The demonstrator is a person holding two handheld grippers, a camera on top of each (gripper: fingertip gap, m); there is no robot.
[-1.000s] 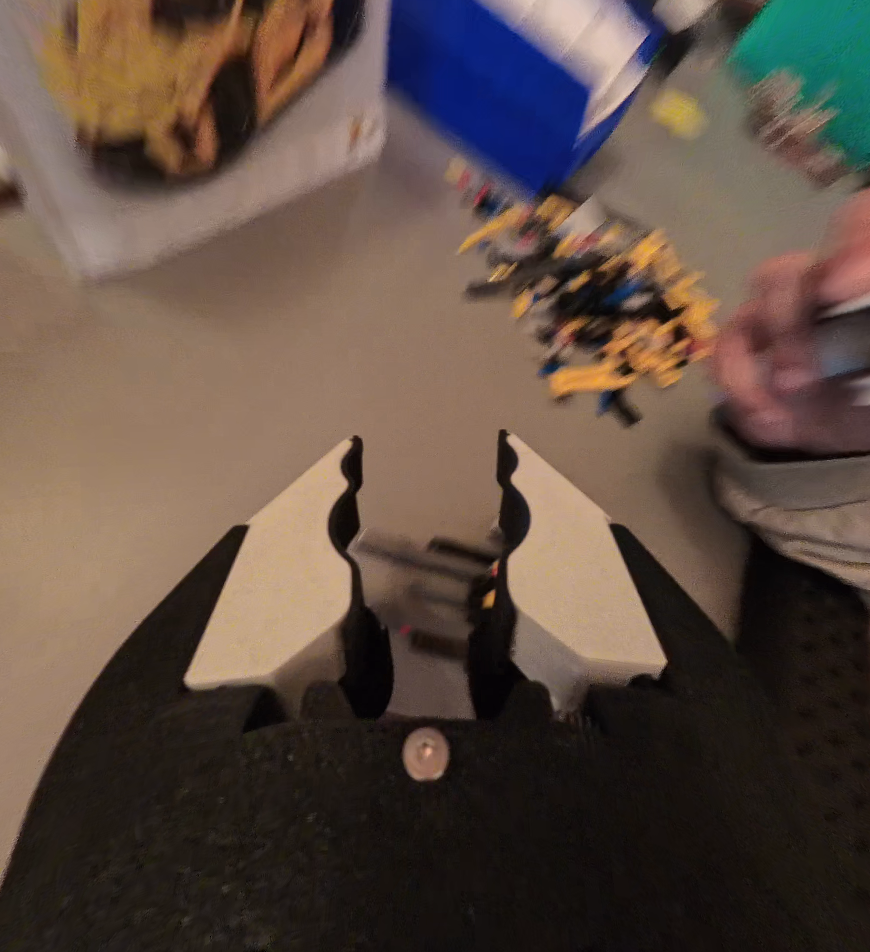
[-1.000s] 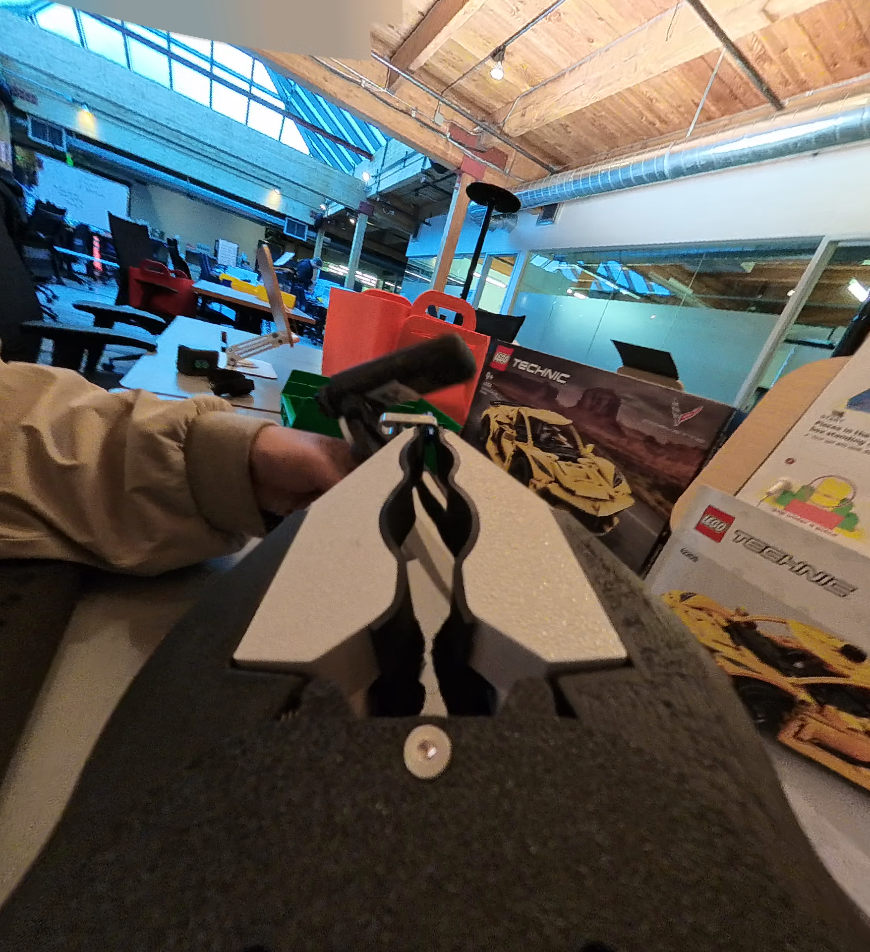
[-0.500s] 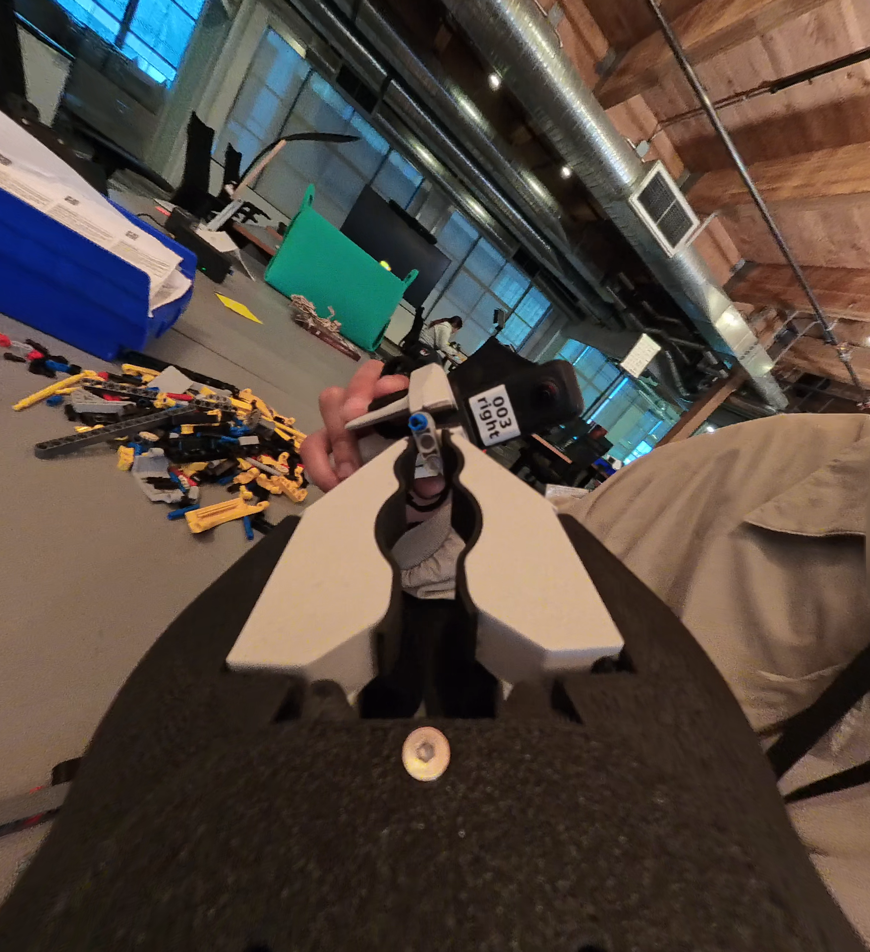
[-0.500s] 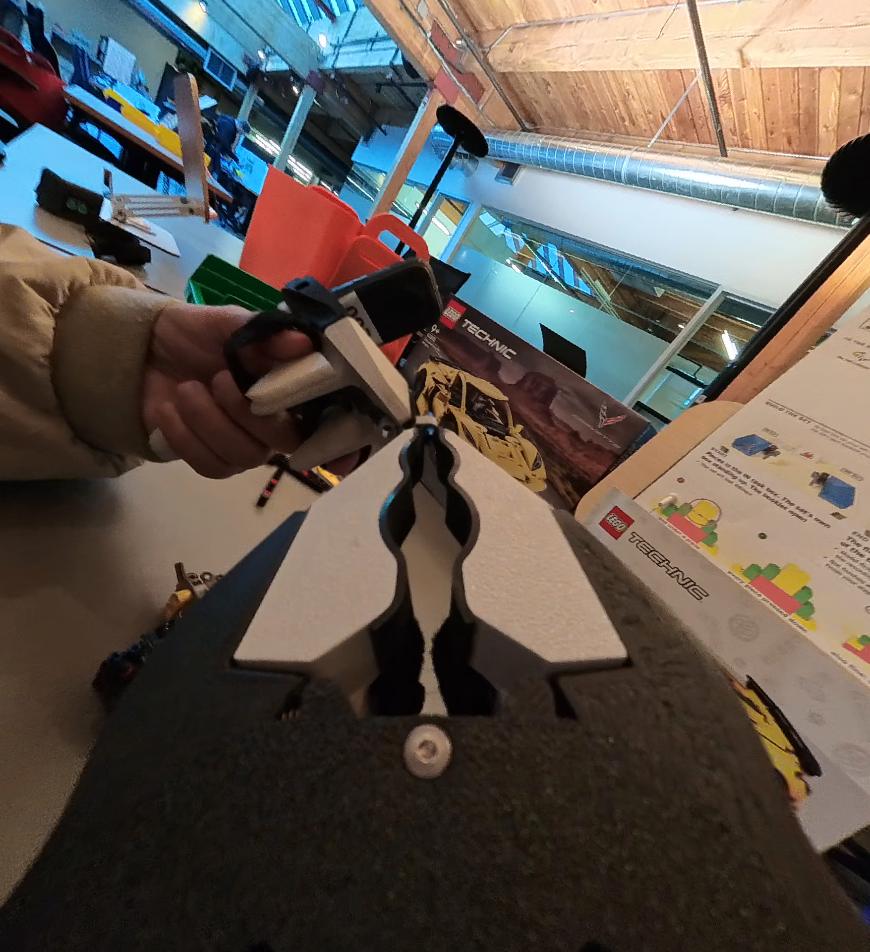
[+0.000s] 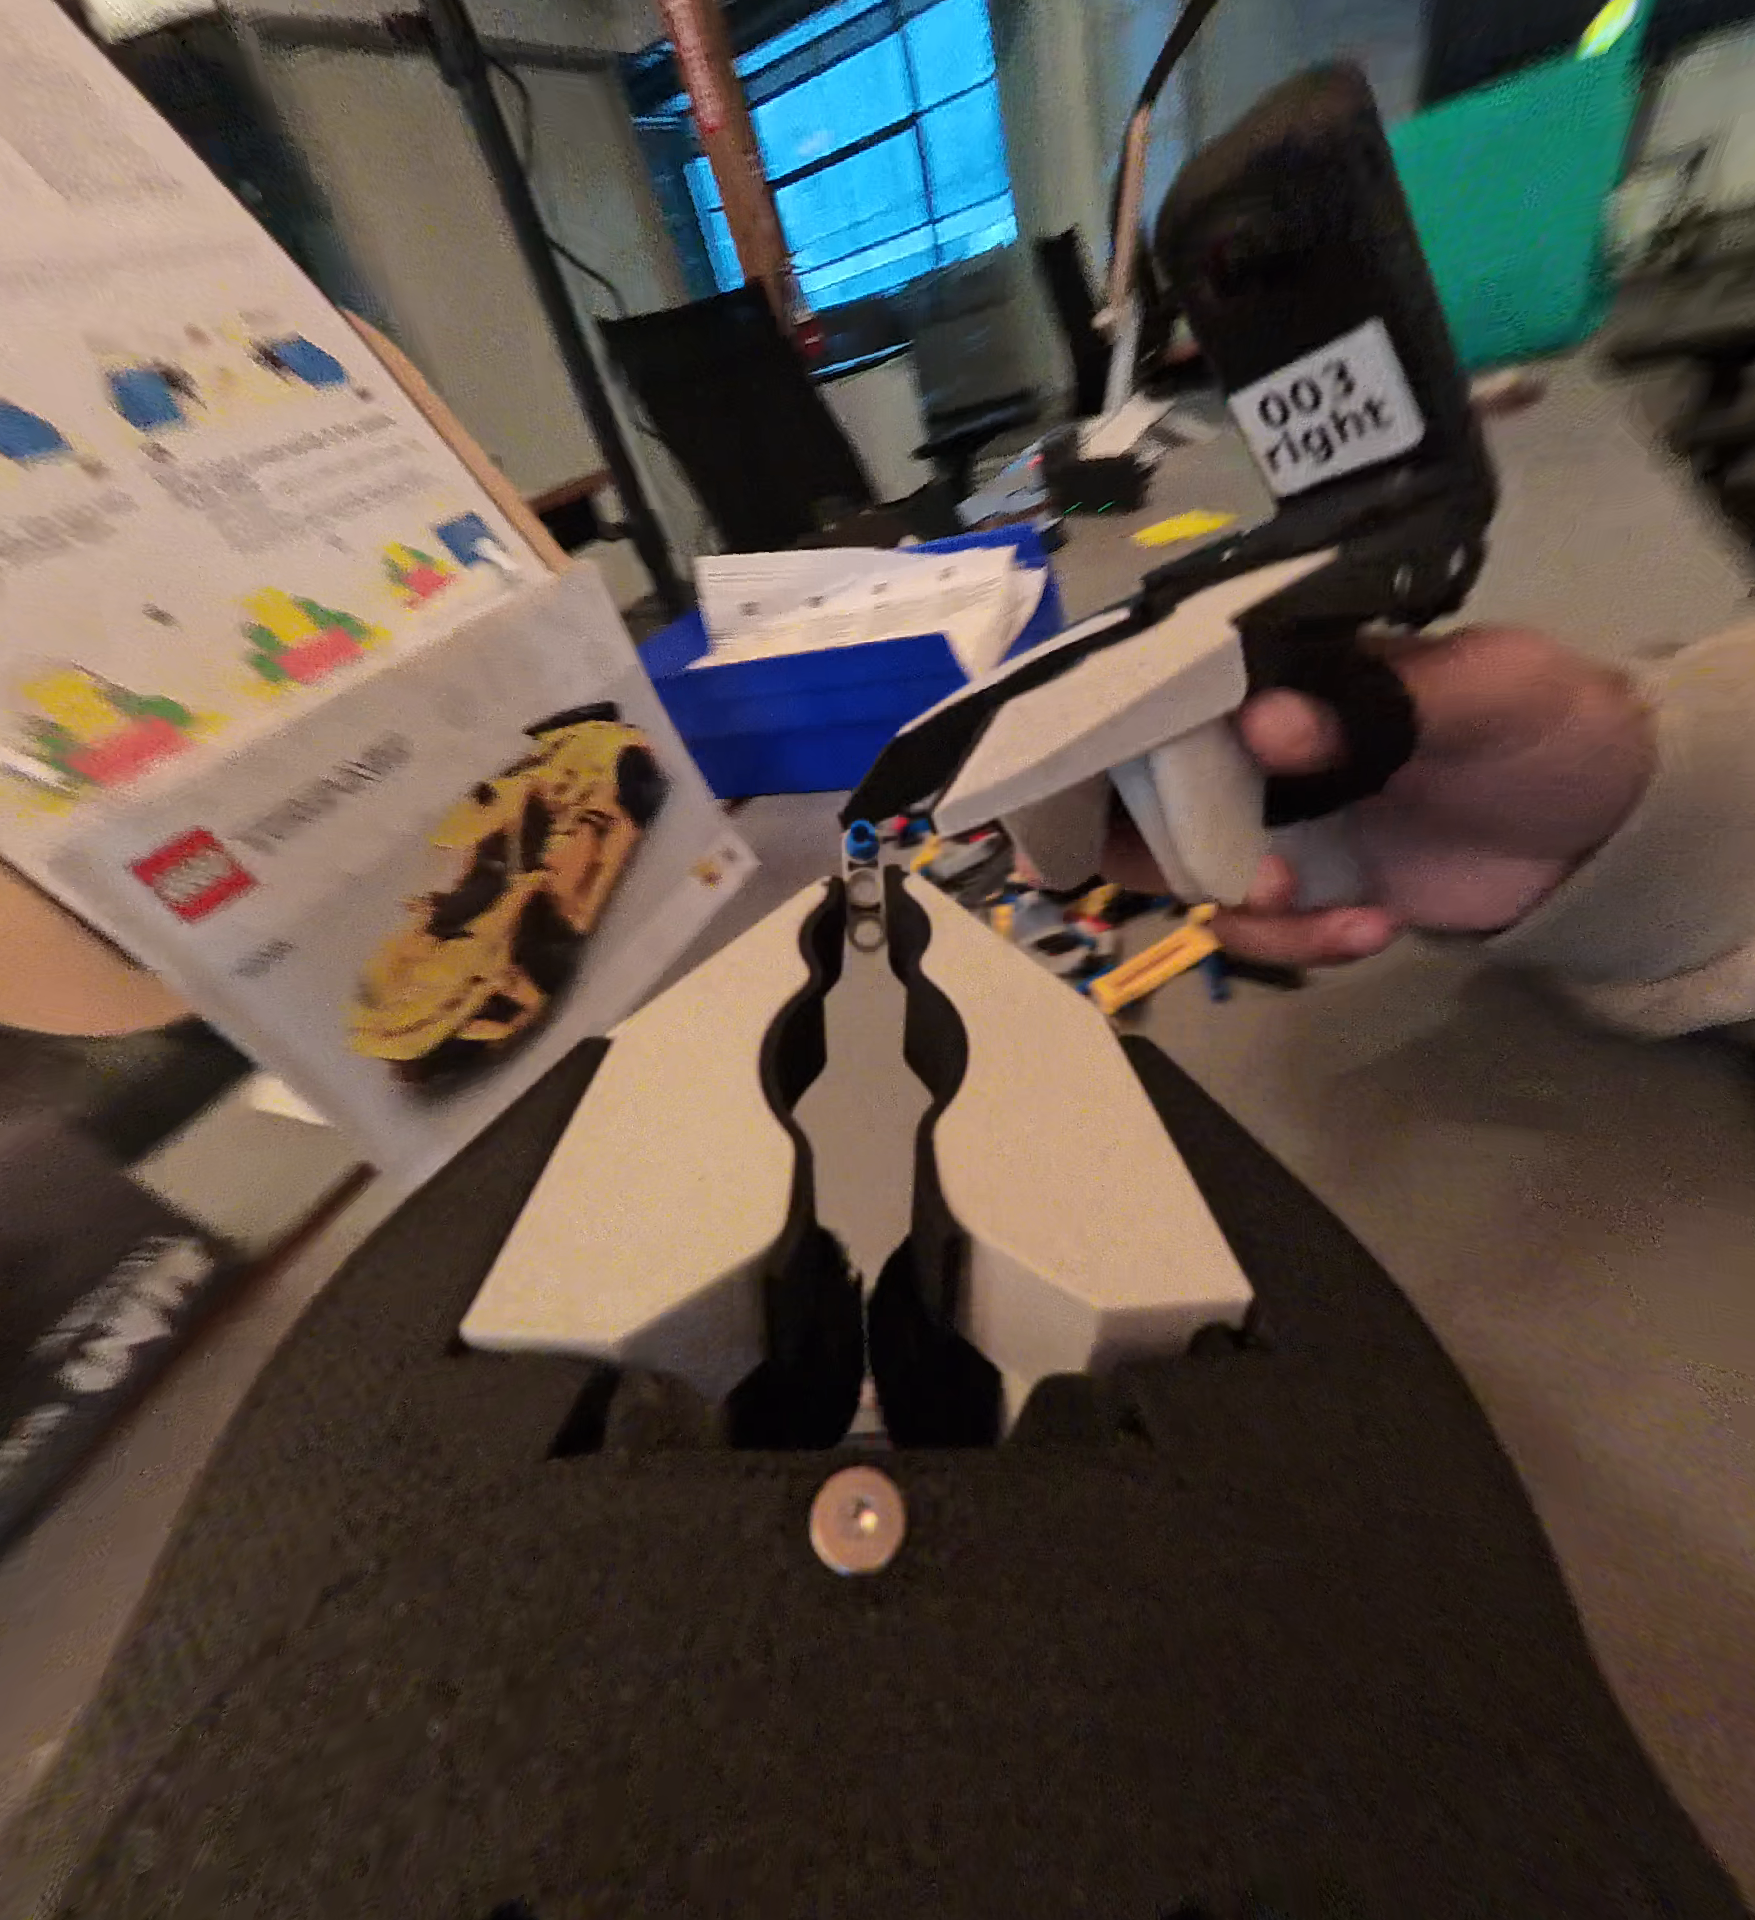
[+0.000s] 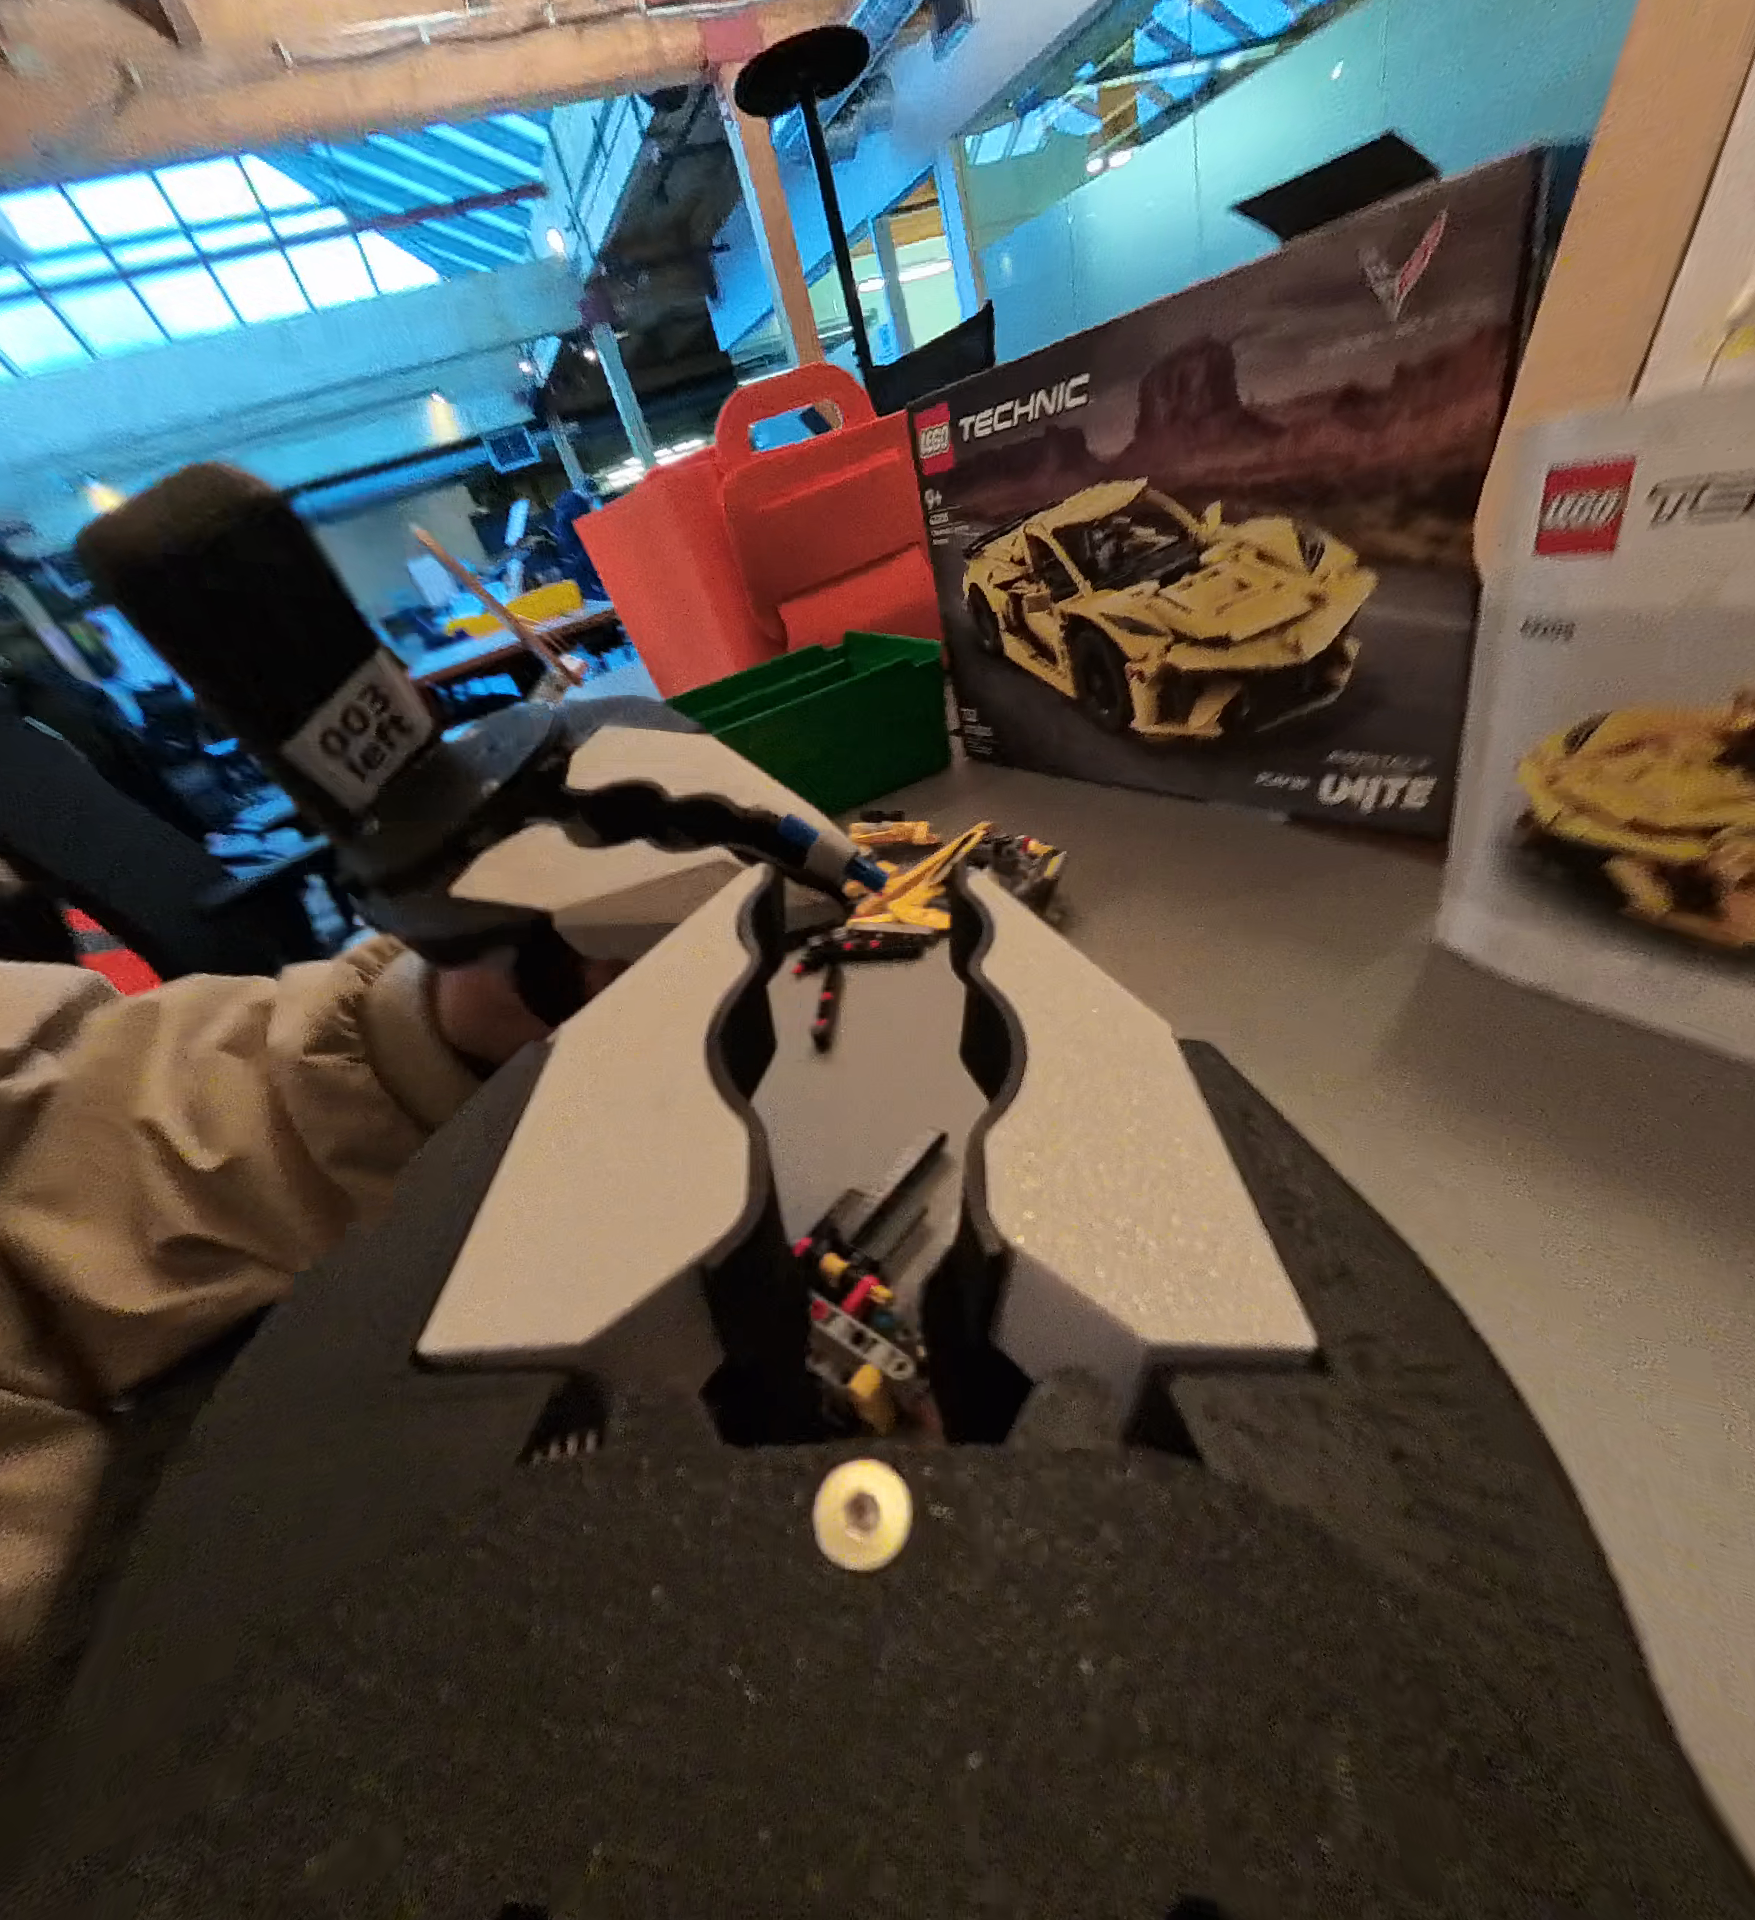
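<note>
The left gripper [image 5: 865,896] had its white fingers nearly closed, pinching a small grey perforated beam with a blue pin [image 5: 860,862] at the tips. The right gripper [image 6: 865,899] stood well open with nothing between its fingers; through the gap the grey tabletop [image 6: 1268,1039] and a loose black rod with red ends [image 6: 825,1003] were visible. Landmark: the scattered pile of yellow, black and blue building pieces [image 6: 940,868] on the table. Only the right wrist view showed the dark box printed with a yellow sports car [image 6: 1216,582] standing behind the pile, with an orange handled case [image 6: 779,530] and a green bin [image 6: 831,707] to the left of that box. Only the left wrist view showed a blue bin holding white papers [image 5: 831,675] beyond the pile and a green panel [image 5: 1517,187] far behind. Both views caught the white instruction booklet with a yellow car on its cover [image 5: 416,873], propped upright beside the pile. In the left wrist view the right gripper entered from the right, held by a hand [image 5: 1455,790] in a beige sleeve [image 5: 1746,831], angled down with its tips just above the held beam. In the right wrist view the left gripper came in from the left, tilted down toward the pile.
</note>
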